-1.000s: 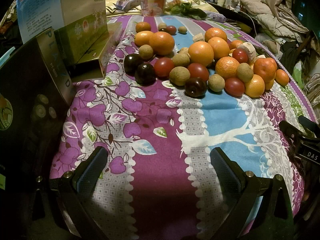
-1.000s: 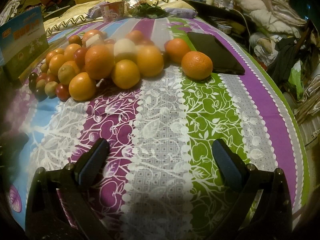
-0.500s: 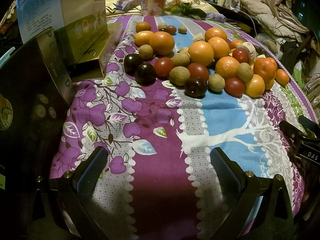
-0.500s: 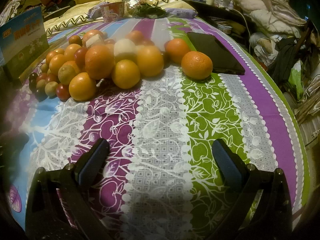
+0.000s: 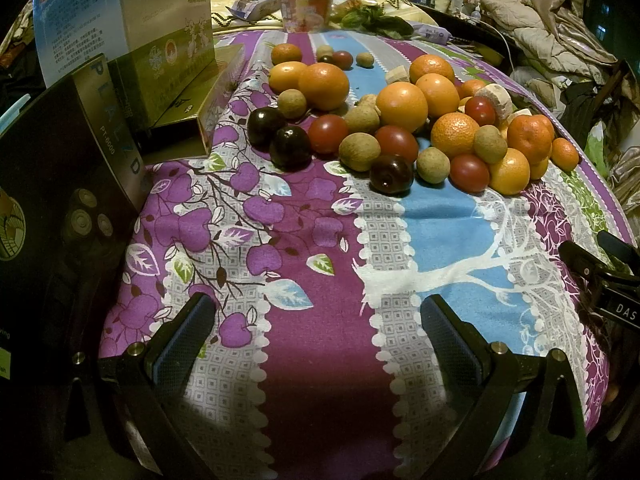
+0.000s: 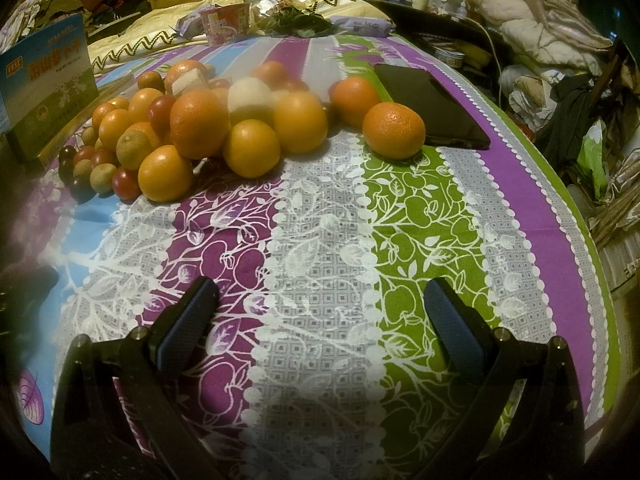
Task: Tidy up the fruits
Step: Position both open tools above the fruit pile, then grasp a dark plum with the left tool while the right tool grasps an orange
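Still unsorted: oranges, tomatoes, plums and longans lying mixed in one heap on the worktop (image 5: 320,360), which is covered with a patterned cloth.
Step in hand: hovering before the first pick, judging by the heap; nothing lifted, no sorted group showing.
Left gripper (image 5: 316,312): fingers standing wide apart, holding nothing, hanging over the bare cloth, well short of the fruit.
Right gripper (image 6: 320,296): fingers likewise spread and empty, pointing across the cloth toward the heap's right end.
Nearest to the left: a dark plum (image 5: 391,174) at the heap's front edge, touching a brownish longan (image 5: 359,151) and just beside a red tomato (image 5: 469,173).
Nearest to the right: a lone orange (image 6: 393,131) sitting apart from the heap, just beside a black phone (image 6: 430,106).
Next move, likely: reaching forward for an edge fruit, straddling it with both fingers, then closing gently.
Needing care: round fruit rolling when nudged; neighbours touching the plum leaving little room for a finger; the phone crowding the orange's right side.
Destination: no bowl or tray showing; only boxes (image 5: 160,40) at the far left.
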The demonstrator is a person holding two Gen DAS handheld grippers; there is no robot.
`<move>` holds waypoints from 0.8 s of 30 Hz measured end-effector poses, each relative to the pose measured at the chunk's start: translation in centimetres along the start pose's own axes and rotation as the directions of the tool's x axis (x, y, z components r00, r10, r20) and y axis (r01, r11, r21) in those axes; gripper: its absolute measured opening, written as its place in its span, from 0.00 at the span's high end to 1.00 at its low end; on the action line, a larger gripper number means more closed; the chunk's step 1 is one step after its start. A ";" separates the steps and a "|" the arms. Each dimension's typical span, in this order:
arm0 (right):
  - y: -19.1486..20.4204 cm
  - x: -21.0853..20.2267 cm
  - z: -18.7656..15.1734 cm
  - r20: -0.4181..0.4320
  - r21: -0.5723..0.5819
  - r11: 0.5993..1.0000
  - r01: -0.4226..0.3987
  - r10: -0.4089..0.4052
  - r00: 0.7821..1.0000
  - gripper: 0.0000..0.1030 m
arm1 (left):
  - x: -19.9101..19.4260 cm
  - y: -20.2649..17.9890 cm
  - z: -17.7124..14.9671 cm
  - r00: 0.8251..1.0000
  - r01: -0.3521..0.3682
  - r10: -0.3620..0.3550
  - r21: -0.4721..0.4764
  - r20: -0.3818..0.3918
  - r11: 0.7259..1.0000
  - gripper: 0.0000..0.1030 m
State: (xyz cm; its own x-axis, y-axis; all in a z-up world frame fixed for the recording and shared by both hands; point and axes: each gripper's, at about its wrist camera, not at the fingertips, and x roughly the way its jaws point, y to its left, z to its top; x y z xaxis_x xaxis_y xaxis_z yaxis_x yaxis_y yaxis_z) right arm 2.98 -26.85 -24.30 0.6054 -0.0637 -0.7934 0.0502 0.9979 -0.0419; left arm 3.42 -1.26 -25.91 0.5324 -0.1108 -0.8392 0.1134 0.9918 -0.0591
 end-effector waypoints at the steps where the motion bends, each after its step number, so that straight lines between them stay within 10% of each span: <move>1: 0.0 0.0 0.0 0.000 0.000 1.000 0.000 0.000 1.000 0.00 | 0.0 0.0 0.0 1.000 0.000 0.000 0.000 0.000 1.000 0.00; 11: 0.0 -0.1 -0.1 -0.007 -0.003 1.000 -0.004 0.004 1.000 0.00 | -0.8 0.3 0.2 1.000 0.021 -0.021 -0.012 -0.014 1.000 0.00; 18: 0.3 -1.5 0.5 -0.026 -0.029 0.997 -0.074 0.074 0.997 0.13 | -3.9 1.3 2.7 0.988 0.094 -0.084 -0.074 0.129 0.993 0.04; 24: 1.1 -3.2 2.5 0.013 -0.054 0.976 -0.210 0.211 0.977 0.20 | -0.9 0.4 5.0 0.980 0.194 -0.191 -0.074 0.048 0.978 0.44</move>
State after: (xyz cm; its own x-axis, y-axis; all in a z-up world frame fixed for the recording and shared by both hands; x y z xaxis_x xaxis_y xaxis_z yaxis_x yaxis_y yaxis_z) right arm 3.10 -25.59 -20.33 0.6126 0.1482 -0.7764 -0.1214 0.9883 0.0928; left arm 7.21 -1.09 -22.46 0.5405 -0.3010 -0.7856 0.1520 0.9534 -0.2607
